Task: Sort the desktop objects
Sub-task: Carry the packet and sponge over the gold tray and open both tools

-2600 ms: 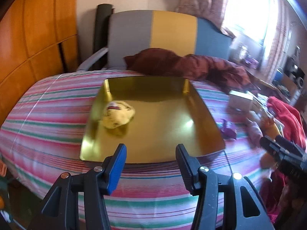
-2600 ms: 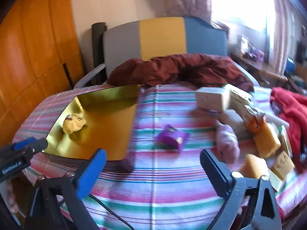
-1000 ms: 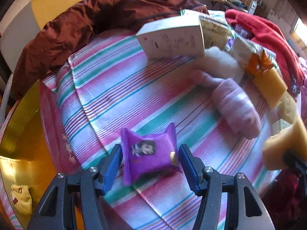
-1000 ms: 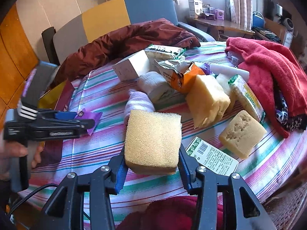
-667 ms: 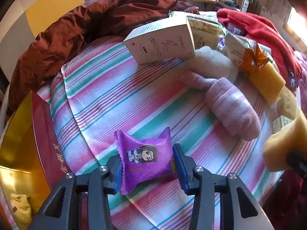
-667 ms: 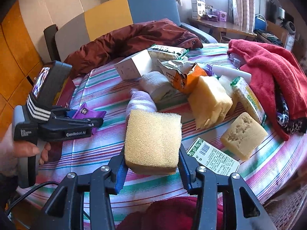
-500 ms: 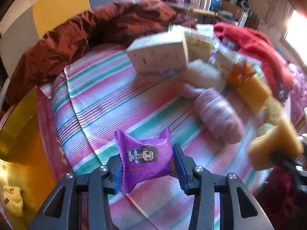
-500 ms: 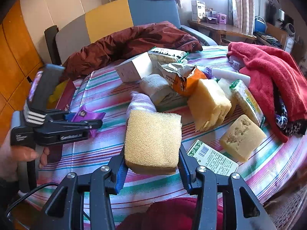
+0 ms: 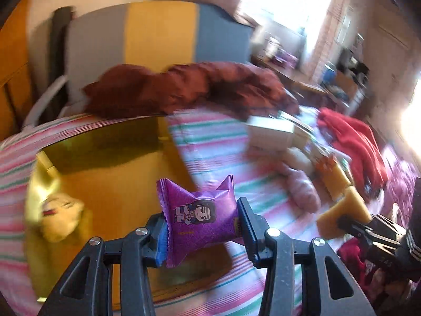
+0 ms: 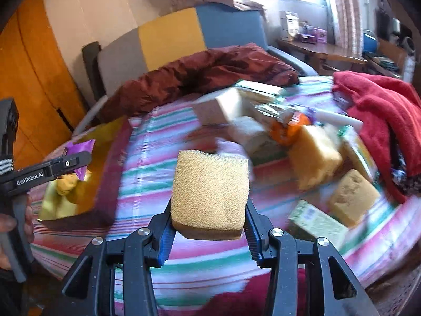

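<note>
Purple packet (image 9: pixel 201 217) between left claw (image 9: pixel 202 230) fingers.

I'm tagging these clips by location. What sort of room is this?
Most likely a lived-in room at home, perhaps a bedroom or living room. A round table under a striped tablecloth is heaped with household odds and ends, a padded chair has a dark red jacket thrown over it, and curtains hang at a bright window.

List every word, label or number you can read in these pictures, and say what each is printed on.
"GenRobot.AI": white lettering on the side of the left gripper, seen in the right wrist view.
Purple snack packet: a cartoon figure and small gold print, too small to read.
Green label on the striped cloth: blurred, unreadable.
White box: no print legible.
Right gripper: faint marks on its body, unreadable.
</note>
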The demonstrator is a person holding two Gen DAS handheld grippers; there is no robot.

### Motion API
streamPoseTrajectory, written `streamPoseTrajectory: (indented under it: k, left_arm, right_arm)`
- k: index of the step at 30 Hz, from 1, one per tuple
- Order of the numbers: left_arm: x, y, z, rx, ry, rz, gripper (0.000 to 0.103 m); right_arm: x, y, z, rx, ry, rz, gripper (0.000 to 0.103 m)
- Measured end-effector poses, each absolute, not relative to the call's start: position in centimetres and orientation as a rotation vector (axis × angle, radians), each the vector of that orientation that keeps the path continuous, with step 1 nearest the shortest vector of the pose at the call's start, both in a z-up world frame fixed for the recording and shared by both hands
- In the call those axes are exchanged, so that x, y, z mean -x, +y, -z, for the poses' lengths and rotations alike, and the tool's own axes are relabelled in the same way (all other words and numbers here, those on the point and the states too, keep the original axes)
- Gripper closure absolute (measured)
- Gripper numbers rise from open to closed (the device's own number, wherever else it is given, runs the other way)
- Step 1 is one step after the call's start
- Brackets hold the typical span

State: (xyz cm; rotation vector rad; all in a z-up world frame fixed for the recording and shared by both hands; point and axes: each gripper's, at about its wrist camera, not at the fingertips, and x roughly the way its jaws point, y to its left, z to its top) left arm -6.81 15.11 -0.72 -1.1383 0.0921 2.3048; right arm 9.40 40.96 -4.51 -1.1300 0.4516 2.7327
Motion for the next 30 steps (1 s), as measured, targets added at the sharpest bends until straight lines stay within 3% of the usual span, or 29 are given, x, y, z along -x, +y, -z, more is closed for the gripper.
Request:
streamPoseTrajectory:
  k: [12, 18, 20, 22, 30]
  left_arm:
    - [7.8, 2.7, 1.8, 1.218, -0.052, -2.625, 0.057]
    - [7.5, 0.8, 2.3, 1.245, -0.081, -2.675, 0.055]
    - [7.4, 0.6, 2.2, 1.249, -0.102, -2.689, 0.049]
    - [7.0, 0.4, 2.0, 1.24, -0.102, -2.709, 0.048]
    - [6.2, -0.1, 1.6, 1.227, -0.113, -2.722, 0.048]
  right_arm:
    - [-2.1, 29.2, 1.0, 1.229, 0.36, -3.045, 0.056]
    - [1.0, 23.4, 0.8, 1.294, 0.298, -3.119, 0.055]
    - [2.0, 22.2, 0.9, 1.323, 0.326, -3.134, 0.051]
    - [2.5, 21.1, 0.9, 1.335, 0.349, -3.169, 0.028]
    - [1.2, 18.8, 1.5, 1.341, 0.218, -3.189, 0.026]
